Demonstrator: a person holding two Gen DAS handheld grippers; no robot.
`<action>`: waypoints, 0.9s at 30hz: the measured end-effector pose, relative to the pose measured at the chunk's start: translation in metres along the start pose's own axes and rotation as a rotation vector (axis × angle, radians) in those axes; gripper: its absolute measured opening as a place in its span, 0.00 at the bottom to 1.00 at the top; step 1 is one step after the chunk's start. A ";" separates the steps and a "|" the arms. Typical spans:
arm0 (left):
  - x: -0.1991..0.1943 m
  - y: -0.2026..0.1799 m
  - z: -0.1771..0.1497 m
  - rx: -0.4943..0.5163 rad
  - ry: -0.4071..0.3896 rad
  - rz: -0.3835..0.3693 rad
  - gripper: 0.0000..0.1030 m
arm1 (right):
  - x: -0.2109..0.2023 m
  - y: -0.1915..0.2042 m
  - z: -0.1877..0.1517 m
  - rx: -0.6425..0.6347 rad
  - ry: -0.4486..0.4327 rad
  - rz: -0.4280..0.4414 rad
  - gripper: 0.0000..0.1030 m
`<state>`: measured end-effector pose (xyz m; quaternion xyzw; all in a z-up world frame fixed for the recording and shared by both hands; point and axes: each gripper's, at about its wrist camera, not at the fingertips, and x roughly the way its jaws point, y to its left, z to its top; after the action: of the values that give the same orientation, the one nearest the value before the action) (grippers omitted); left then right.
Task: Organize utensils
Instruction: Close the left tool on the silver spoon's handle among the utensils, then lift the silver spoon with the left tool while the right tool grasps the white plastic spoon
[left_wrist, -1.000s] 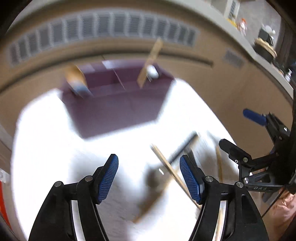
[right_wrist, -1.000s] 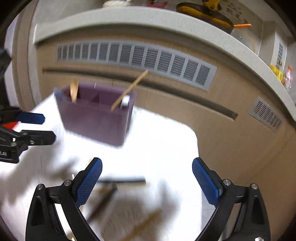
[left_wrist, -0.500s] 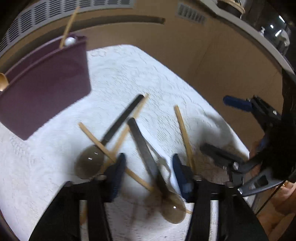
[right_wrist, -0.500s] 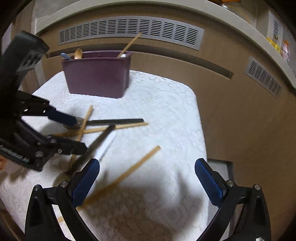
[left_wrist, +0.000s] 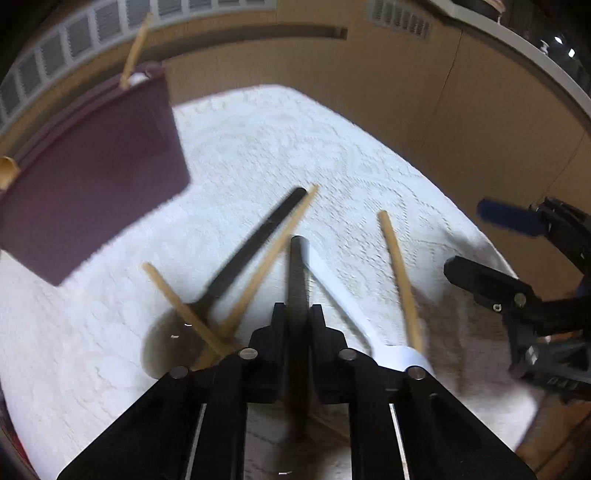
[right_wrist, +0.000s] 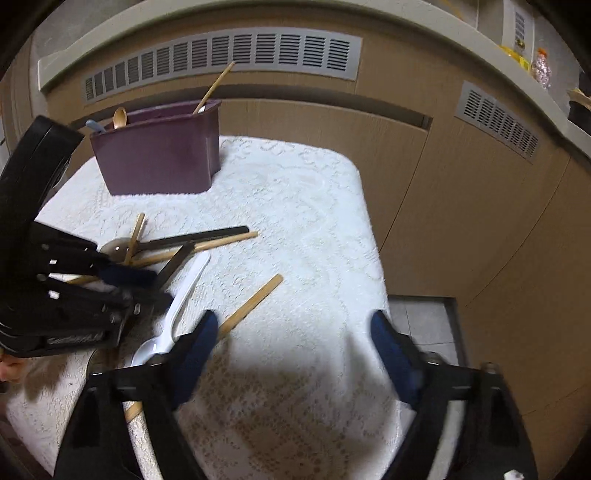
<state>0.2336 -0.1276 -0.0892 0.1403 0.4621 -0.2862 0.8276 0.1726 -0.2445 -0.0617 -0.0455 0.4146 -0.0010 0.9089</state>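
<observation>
My left gripper (left_wrist: 298, 314) is shut on the dark handle of a spoon (left_wrist: 298, 273) lying on the white lace cloth (left_wrist: 280, 147). Beside it lie a second dark-handled spoon (left_wrist: 255, 251), a white plastic spoon (left_wrist: 343, 295) and wooden chopsticks (left_wrist: 400, 284). The purple utensil holder (left_wrist: 88, 184) stands at the far left with a chopstick (left_wrist: 135, 48) and spoons in it; it also shows in the right wrist view (right_wrist: 159, 151). My right gripper (right_wrist: 295, 354) is open and empty above the cloth's near edge, with a chopstick (right_wrist: 251, 306) just beside its left finger.
The small cloth-covered table (right_wrist: 314, 206) stands against a wooden cabinet wall with vent grilles (right_wrist: 221, 51). The table's right edge drops to a tiled floor (right_wrist: 424, 325). A counter ledge with small items runs above the wall.
My left gripper has dropped down to the utensil pile and closed on the dark spoon handle. My right gripper has lowered and come nearer the loose chopstick, staying open.
</observation>
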 end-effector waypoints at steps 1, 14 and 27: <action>-0.003 0.004 -0.004 -0.014 -0.014 -0.003 0.12 | 0.002 0.001 0.001 0.007 0.021 0.045 0.51; -0.075 0.070 -0.059 -0.312 -0.145 -0.058 0.12 | 0.031 0.040 0.023 0.062 0.143 0.272 0.22; -0.093 0.081 -0.076 -0.343 -0.197 -0.063 0.12 | 0.059 0.067 0.038 0.016 0.207 0.108 0.10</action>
<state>0.1918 0.0068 -0.0536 -0.0463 0.4250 -0.2415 0.8712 0.2377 -0.1766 -0.0869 -0.0153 0.5078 0.0401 0.8604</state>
